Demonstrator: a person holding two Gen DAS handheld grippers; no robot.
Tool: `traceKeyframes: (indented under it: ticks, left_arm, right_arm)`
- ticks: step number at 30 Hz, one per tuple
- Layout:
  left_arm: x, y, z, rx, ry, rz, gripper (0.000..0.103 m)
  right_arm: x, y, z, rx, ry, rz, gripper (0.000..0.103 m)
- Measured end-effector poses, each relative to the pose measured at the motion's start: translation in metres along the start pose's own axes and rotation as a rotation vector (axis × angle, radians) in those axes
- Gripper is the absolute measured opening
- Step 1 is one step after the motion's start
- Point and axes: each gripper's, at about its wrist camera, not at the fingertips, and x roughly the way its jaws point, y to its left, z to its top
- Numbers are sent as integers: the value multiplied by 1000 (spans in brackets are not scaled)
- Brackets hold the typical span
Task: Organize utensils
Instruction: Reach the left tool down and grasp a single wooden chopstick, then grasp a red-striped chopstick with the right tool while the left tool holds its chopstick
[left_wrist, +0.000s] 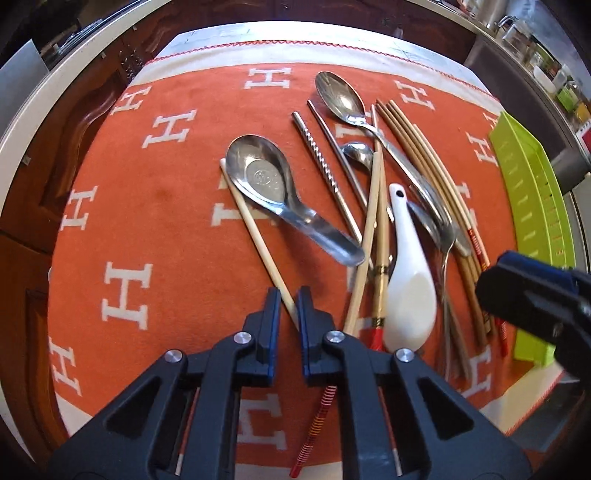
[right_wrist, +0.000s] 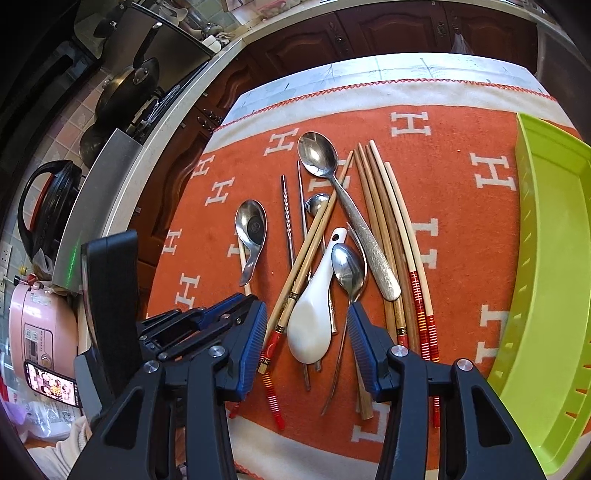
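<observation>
The left gripper (left_wrist: 287, 295) is clamped on the near end of a pale wooden chopstick (left_wrist: 255, 229), which slants away across the orange cloth (left_wrist: 155, 206) and passes under a flat-bottomed metal soup spoon (left_wrist: 275, 188). Just right of that lies the main heap: a white ceramic spoon (left_wrist: 406, 280) bowl-down toward the camera, two metal chopsticks (left_wrist: 325, 166), a large steel spoon (left_wrist: 343, 99) and a bundle of brown wooden chopsticks (left_wrist: 424, 155).

The right gripper (right_wrist: 308, 321) stands about half open over the heap, its jaws either side of the white ceramic spoon (right_wrist: 314, 317) and a smaller steel spoon (right_wrist: 347, 266), pressing on nothing. Red-banded chopsticks (right_wrist: 424, 317) lie just right of it. A lime-green tray (right_wrist: 554, 258) sits at the cloth's right edge, well apart from the utensils.
</observation>
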Motion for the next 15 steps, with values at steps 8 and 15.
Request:
traceKeyframes:
  ticks: [8, 15]
  left_arm:
    - [-7, 55, -14, -83, 15, -66, 3]
    - [-13, 75, -23, -142, 45, -128, 3]
  right_arm:
    - [13, 11, 2, -23, 41, 29, 42]
    - [40, 41, 0, -32, 96, 79, 40]
